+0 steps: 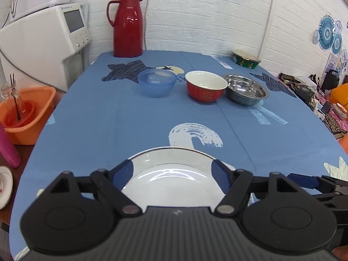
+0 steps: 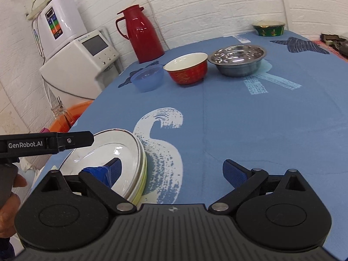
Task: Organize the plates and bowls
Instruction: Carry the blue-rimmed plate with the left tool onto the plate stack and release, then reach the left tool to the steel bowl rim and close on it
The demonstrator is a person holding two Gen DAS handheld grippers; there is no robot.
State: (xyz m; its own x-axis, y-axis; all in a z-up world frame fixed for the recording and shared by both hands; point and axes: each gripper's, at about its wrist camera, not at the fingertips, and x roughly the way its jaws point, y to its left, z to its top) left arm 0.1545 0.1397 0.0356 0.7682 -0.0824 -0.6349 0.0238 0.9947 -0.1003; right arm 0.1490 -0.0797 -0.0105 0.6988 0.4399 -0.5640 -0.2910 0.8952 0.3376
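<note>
White plate stack (image 2: 130,152) half-hidden behind left gripper (image 1: 173,174); jaws wide.

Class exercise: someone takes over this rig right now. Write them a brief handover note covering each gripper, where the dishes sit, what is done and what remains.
Left gripper: open, above the white plate, holding nothing.
Right gripper: open, empty, its left finger over the plate stack.
Plates: stacked at the near edge of the table.
Bowls: blue bowl, red bowl and steel bowl stand in a row at the far side, not nested.
Done: plates look stacked.
Left: probably stacking the bowls.
</note>
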